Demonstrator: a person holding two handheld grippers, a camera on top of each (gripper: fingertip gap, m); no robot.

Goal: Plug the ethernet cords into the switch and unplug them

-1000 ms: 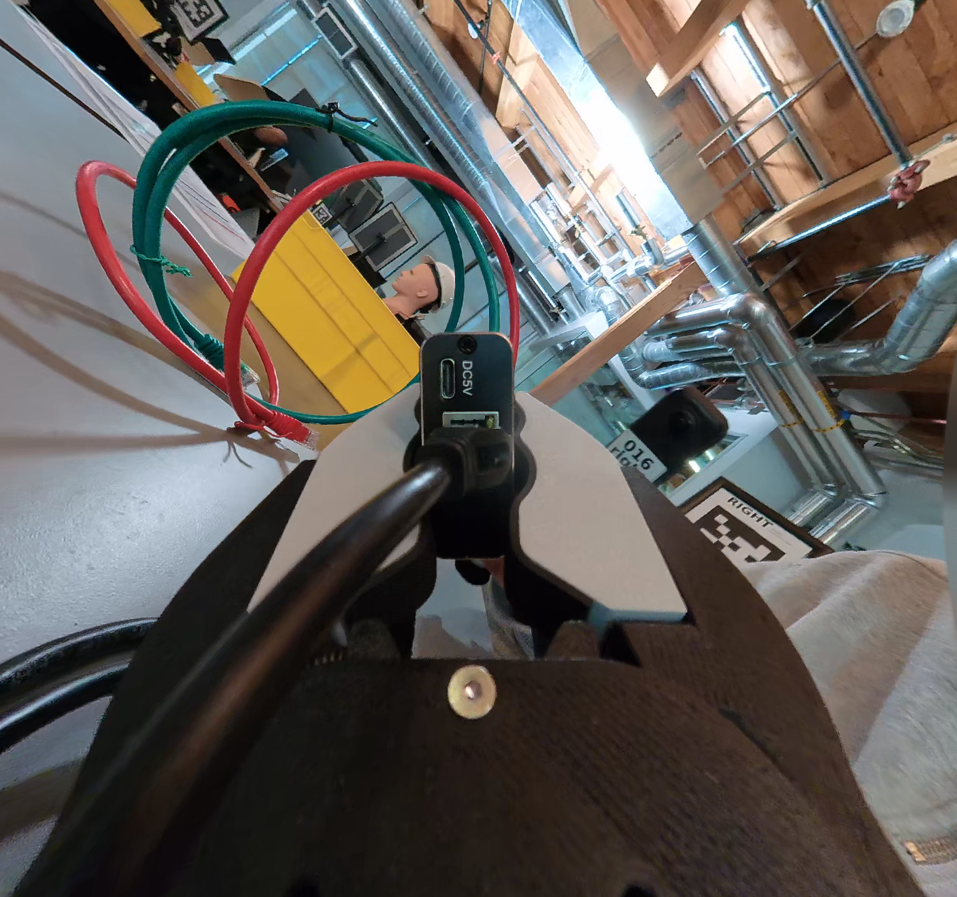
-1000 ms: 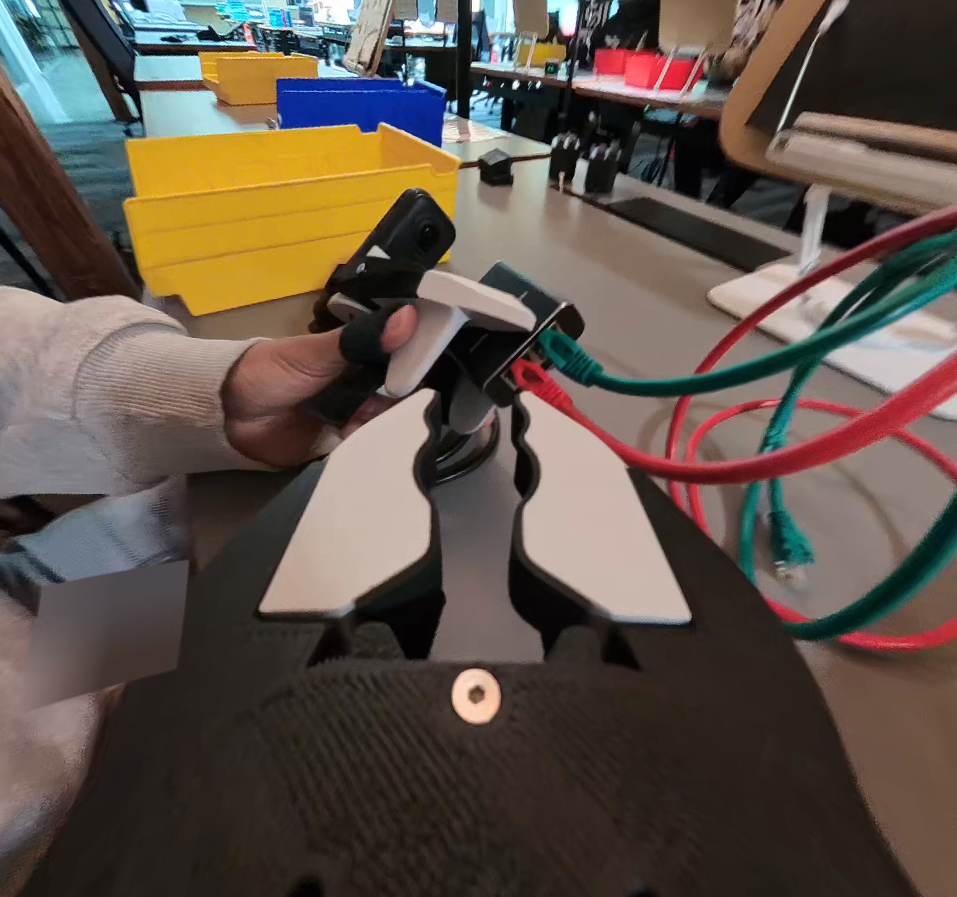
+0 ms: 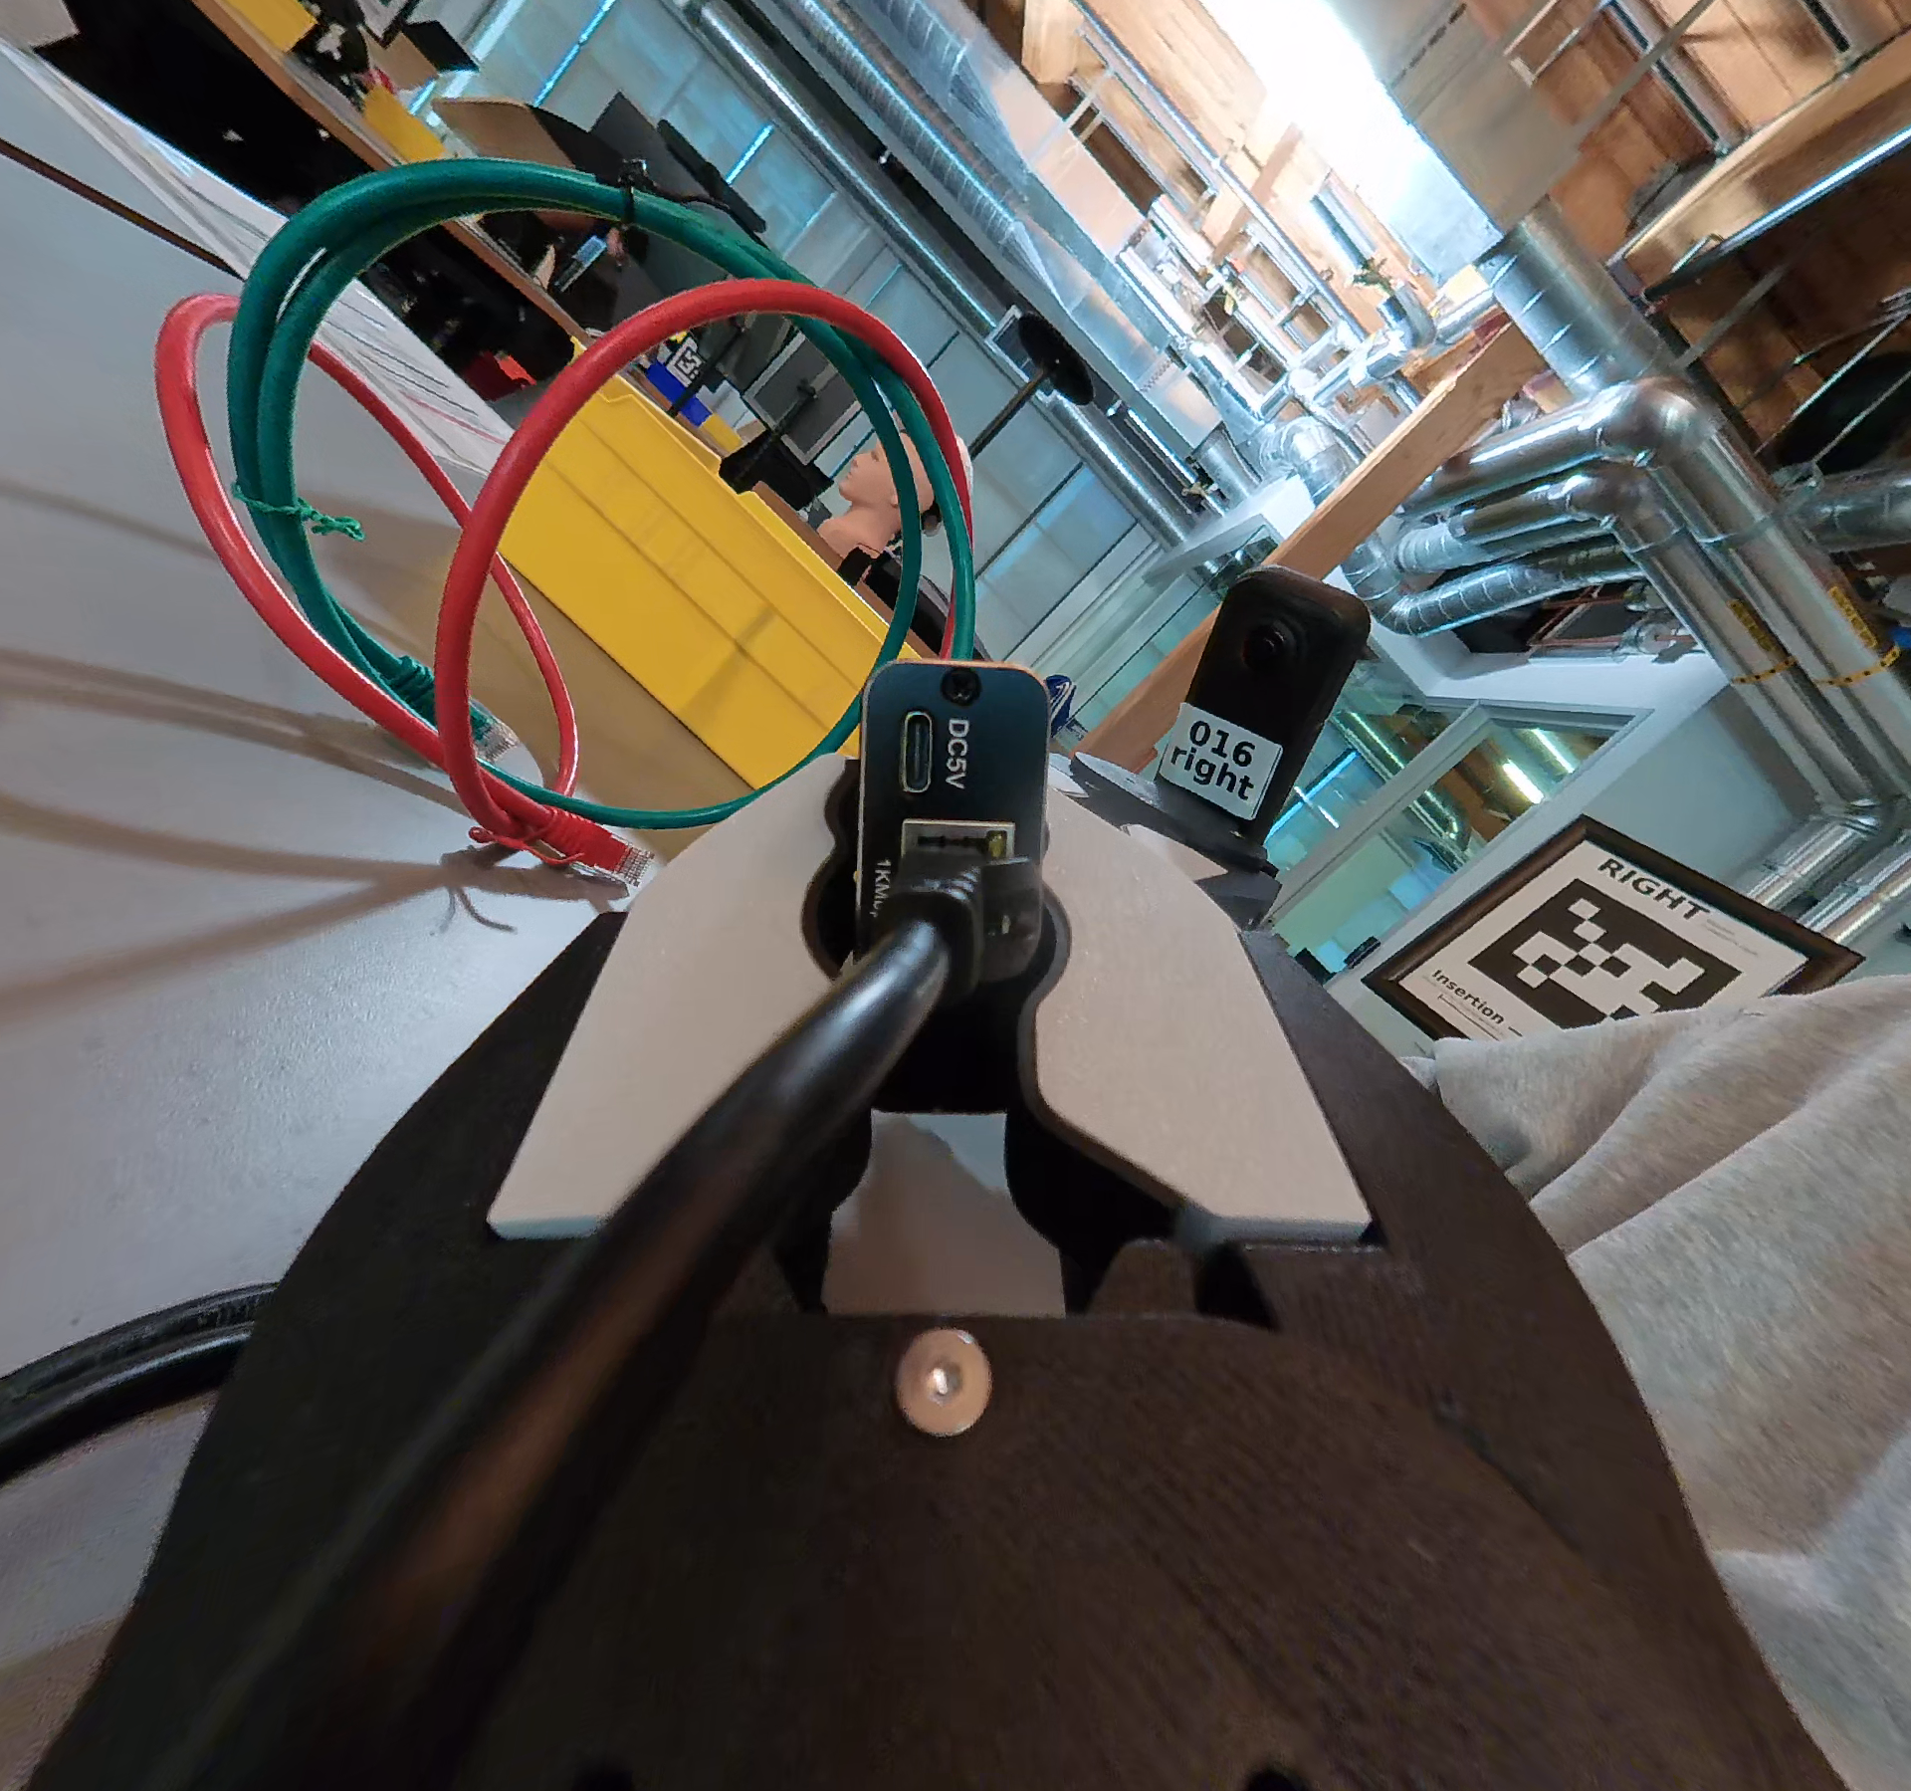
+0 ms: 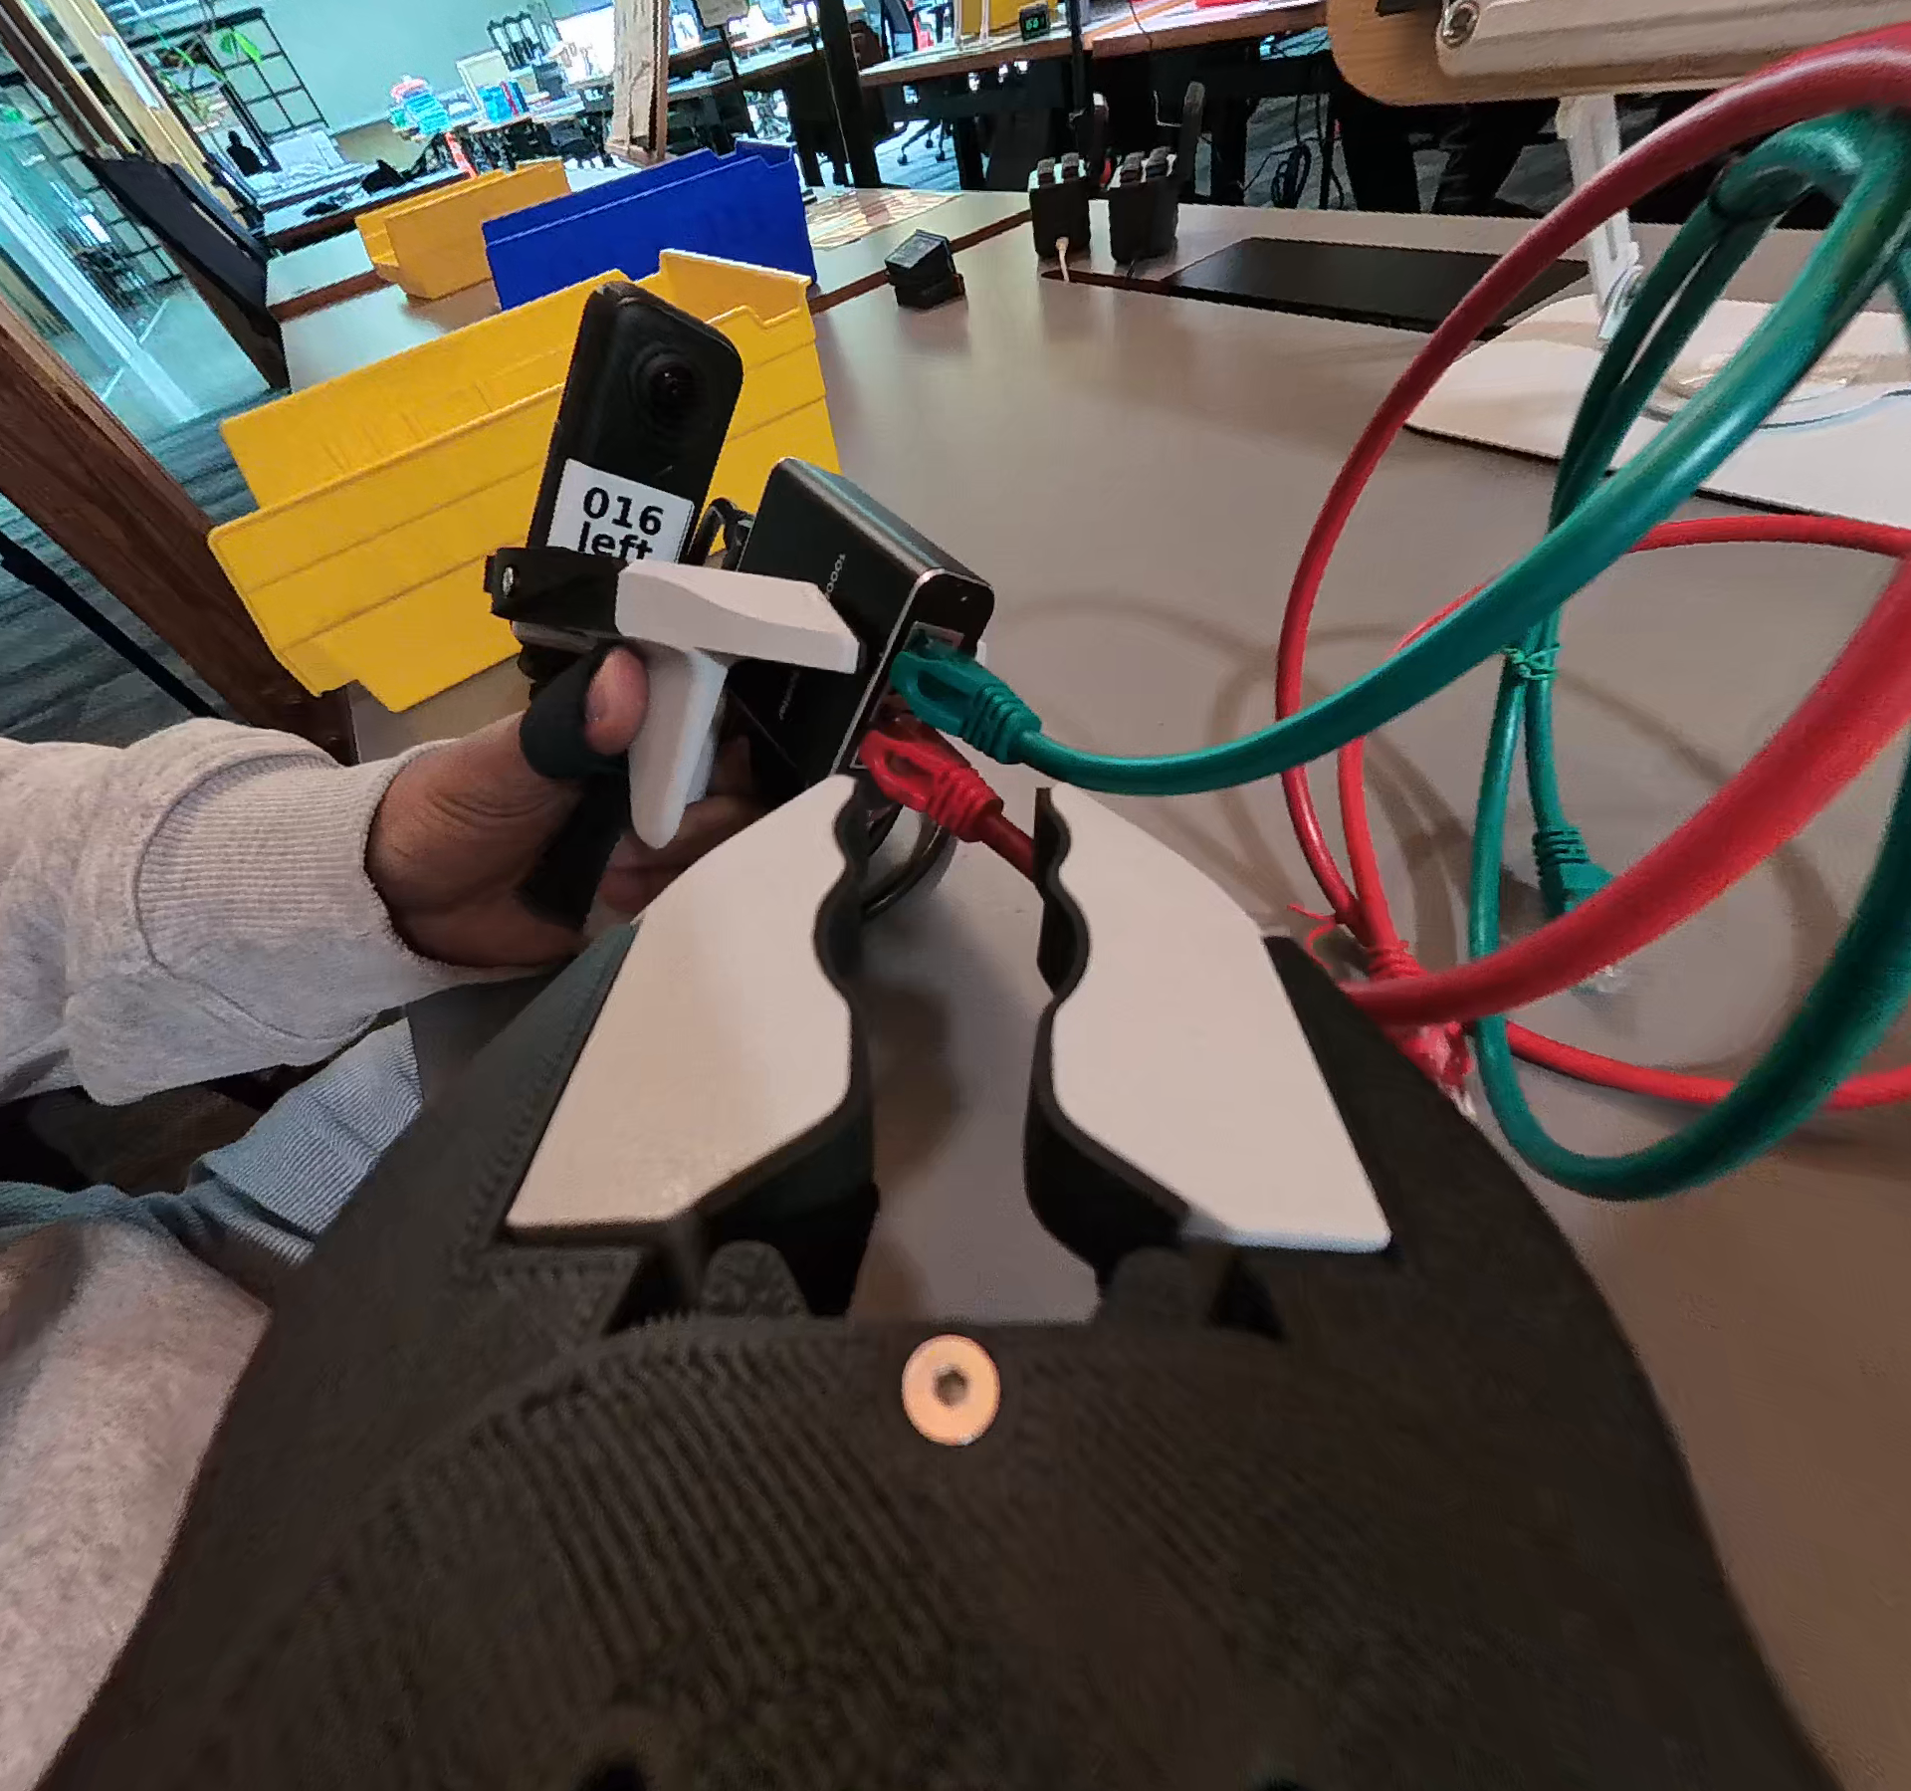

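The left gripper (image 3: pixel 946 873) clamped the black switch (image 3: pixel 951 790) with 2 cords plugged in, while the right gripper (image 4: pixel 946 810) hung apart beside the red cord (image 4: pixel 931 779).

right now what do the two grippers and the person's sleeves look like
Both the left gripper and right gripper have pale grey flat fingers with wavy black inner edges on textured black bodies with a silver screw. Each carries a black camera with a white sticker. The sleeve is light grey knit.

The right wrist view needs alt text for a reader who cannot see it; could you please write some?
The open right tongs point at a small black switch that the left tongs, held in a person's hand, are gripping. A green cord and a red cord are plugged into the switch and loop over the grey table, with yellow bins behind.
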